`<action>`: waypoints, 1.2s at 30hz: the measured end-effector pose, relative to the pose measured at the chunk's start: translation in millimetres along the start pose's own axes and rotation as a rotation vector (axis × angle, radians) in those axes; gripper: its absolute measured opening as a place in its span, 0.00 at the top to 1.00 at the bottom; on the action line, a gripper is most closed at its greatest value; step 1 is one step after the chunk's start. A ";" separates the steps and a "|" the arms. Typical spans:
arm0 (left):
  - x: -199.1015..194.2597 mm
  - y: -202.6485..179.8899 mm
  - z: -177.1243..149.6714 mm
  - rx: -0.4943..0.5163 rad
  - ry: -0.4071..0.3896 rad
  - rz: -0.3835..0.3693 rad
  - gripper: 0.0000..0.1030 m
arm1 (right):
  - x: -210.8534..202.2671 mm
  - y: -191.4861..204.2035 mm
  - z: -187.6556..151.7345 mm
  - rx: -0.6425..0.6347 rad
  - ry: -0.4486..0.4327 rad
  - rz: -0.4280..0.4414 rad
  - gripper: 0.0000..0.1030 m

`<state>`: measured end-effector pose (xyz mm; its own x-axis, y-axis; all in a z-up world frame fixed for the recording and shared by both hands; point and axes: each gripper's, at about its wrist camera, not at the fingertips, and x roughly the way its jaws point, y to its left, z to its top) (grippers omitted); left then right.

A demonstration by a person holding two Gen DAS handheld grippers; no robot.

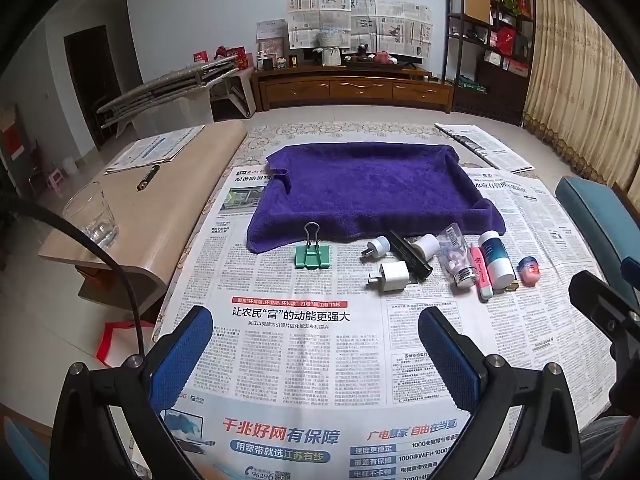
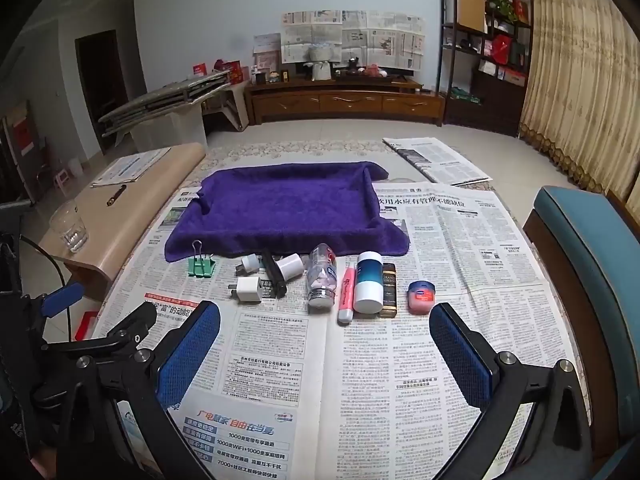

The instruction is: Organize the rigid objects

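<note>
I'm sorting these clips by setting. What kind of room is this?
Most likely a home living room: a long wooden TV cabinet stands against the far wall, a display shelf in the corner, and floor-length curtains on the right.

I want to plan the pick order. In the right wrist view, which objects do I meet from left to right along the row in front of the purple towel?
green binder clip → white square charger → clear bottle → pink tube → white-and-teal bottle → dark gold-labelled box → small pink jar

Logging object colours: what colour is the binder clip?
Green, with silver wire handles: binder clip, clearest in the left wrist view.
</note>
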<state>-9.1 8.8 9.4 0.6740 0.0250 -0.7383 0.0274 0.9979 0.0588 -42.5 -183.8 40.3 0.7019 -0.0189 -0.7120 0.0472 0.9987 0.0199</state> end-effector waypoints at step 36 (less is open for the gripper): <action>-4.0 4.9 2.4 -0.027 0.003 -0.013 0.00 | -1.2 -3.2 -2.1 0.000 0.008 0.004 0.00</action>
<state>-9.9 13.4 14.2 0.6718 0.0125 -0.7407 0.0162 0.9994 0.0316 -45.0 -186.8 39.7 0.6965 -0.0144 -0.7174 0.0440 0.9988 0.0226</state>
